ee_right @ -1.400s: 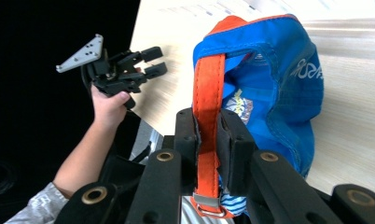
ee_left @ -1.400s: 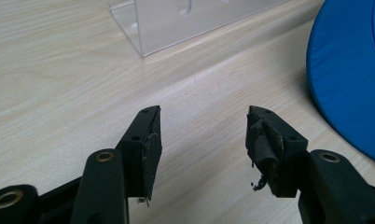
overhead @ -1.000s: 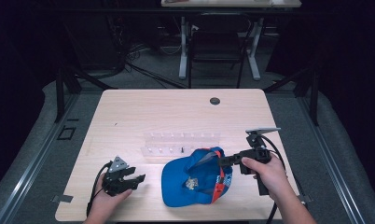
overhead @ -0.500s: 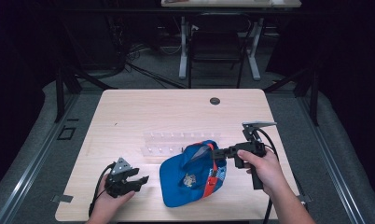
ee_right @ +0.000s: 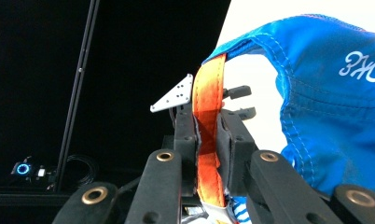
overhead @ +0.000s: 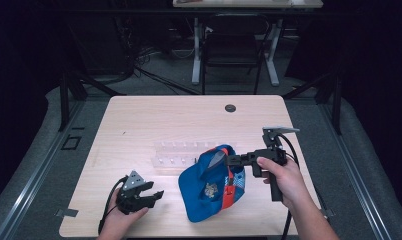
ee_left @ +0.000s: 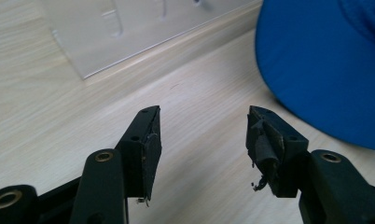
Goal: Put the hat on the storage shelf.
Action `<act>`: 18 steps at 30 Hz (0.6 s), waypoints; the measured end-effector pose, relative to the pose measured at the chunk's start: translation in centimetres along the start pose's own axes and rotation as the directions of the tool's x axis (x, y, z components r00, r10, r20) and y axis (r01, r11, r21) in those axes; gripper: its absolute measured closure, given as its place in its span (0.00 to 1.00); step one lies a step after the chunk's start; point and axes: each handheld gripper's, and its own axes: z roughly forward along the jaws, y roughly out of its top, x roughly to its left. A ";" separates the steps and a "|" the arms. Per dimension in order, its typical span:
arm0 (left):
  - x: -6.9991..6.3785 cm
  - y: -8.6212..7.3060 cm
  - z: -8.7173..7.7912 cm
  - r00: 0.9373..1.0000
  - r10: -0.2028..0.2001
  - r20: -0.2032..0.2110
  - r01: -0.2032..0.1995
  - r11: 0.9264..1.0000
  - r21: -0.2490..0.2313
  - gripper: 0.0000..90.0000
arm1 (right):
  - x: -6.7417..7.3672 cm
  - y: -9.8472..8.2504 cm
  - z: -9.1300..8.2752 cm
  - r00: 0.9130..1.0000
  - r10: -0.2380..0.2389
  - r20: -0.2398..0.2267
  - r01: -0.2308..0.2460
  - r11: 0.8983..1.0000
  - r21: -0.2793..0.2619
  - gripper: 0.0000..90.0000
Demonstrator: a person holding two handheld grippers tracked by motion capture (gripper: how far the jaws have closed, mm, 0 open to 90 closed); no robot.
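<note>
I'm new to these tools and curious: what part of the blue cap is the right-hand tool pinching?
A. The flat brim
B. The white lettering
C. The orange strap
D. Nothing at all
C: in the right gripper view the right gripper has its fingers pressed on the orange strap of the blue cap.

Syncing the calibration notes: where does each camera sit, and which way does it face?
High view: fixed above the near edge, looking forward and down on the table; both forearms and hands show.
Left gripper view: rides the left gripper, facing along its open jaws.
Right gripper view: rides the right gripper, jaws clamped on the orange strap.
Shared: the blue cap appears in all three.
</note>
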 end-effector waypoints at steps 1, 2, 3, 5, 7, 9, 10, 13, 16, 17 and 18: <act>-0.7 0.2 -0.1 1.000 0.003 0.019 -0.003 1.000 -0.016 0.52 | 0.0 -0.1 0.0 1.000 -0.001 -0.005 0.001 1.000 -0.006 0.88; -0.7 0.2 -0.1 1.000 0.003 0.019 -0.003 1.000 -0.016 0.52 | 0.0 -0.1 0.0 1.000 -0.001 -0.005 0.001 1.000 -0.006 0.88; -1.8 0.5 -0.1 0.999 0.025 0.045 -0.024 0.999 -0.031 0.52 | 0.0 -0.1 0.0 1.000 0.001 -0.010 -0.001 1.000 -0.007 0.88; -2.7 0.7 -0.1 0.997 0.039 0.065 -0.036 0.998 -0.049 0.52 | 0.0 -0.1 0.0 1.000 0.004 -0.012 -0.004 1.000 -0.010 0.88; -4.4 1.2 -0.2 0.992 0.085 0.097 -0.079 0.995 -0.065 0.53 | -0.2 -0.1 0.0 1.000 0.004 -0.022 -0.004 1.000 -0.015 0.88; -5.1 1.3 -0.2 0.988 0.108 0.106 -0.101 0.993 -0.067 0.53 | -0.1 -0.1 0.0 1.000 0.010 -0.029 -0.010 1.000 -0.012 0.88; -5.5 1.4 -0.3 0.987 0.116 0.110 -0.109 0.991 -0.072 0.53 | -0.1 -0.1 0.0 1.000 0.010 -0.029 -0.010 1.000 -0.012 0.88; -6.9 1.7 -0.6 0.978 0.154 0.140 -0.141 0.985 -0.098 0.53 | 0.1 0.0 0.0 0.999 0.018 -0.043 -0.019 1.000 -0.018 0.88; -7.3 1.7 -0.5 0.975 0.171 0.141 -0.158 0.982 -0.099 0.53 | 0.2 0.1 0.1 0.998 0.019 -0.058 -0.021 1.000 -0.022 0.88; -7.4 1.6 -0.4 0.975 0.173 0.141 -0.162 0.983 -0.089 0.53 | 0.5 0.2 0.1 0.998 0.017 -0.059 -0.018 1.000 -0.024 0.88; -7.4 1.6 -0.4 0.975 0.173 0.141 -0.162 0.983 -0.089 0.53 | 0.5 0.2 0.1 0.998 0.017 -0.059 -0.018 1.000 -0.024 0.88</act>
